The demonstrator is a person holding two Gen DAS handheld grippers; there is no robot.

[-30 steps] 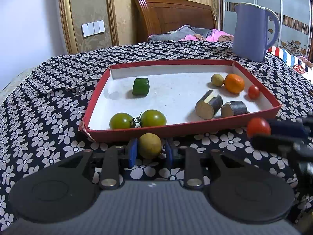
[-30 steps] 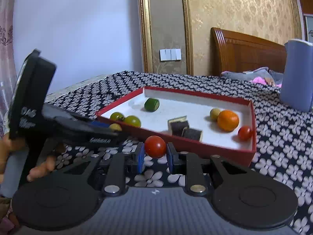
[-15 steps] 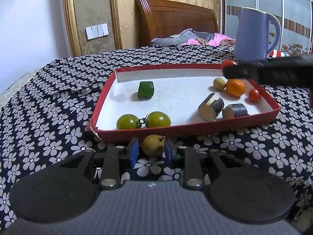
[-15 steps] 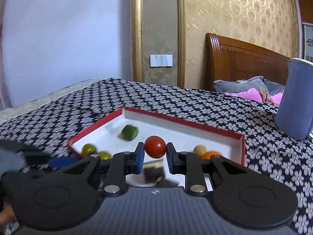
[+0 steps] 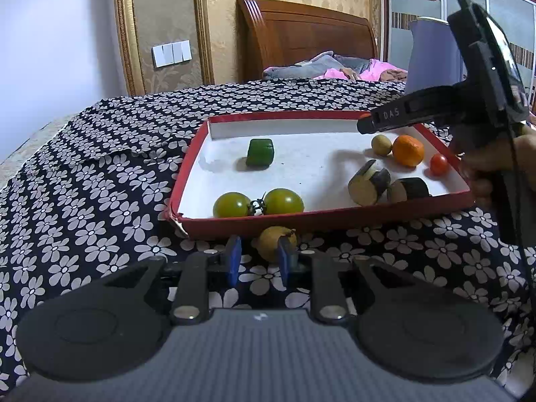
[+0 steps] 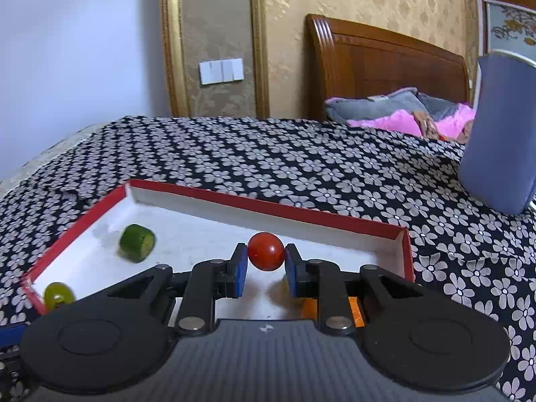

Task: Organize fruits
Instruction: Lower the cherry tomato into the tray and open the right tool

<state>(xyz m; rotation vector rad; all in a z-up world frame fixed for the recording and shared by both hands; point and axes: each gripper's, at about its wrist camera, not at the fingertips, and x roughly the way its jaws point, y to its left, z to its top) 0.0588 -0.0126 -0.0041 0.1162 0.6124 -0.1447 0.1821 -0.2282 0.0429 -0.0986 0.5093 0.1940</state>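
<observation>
A red-rimmed tray with a white floor holds a green pepper piece, two green tomatoes, two dark cut pieces, an orange, a small yellowish fruit and a red cherry tomato. My right gripper is shut on another red cherry tomato, hovering over the tray. My left gripper is low in front of the tray, its jaws closing. A yellow-brown fruit lies just past its tips, partly behind the right pad, not between the pads.
A lilac jug stands on the flowered cloth behind the tray's right end. A person's hand holds the right gripper beside the tray's right wall. A wooden headboard and pillows lie beyond.
The right gripper has carried its red tomato from in front of the tray to over the tray's far right part. The left jaws have narrowed, and the yellow-brown fruit now sits off toward the right pad.
</observation>
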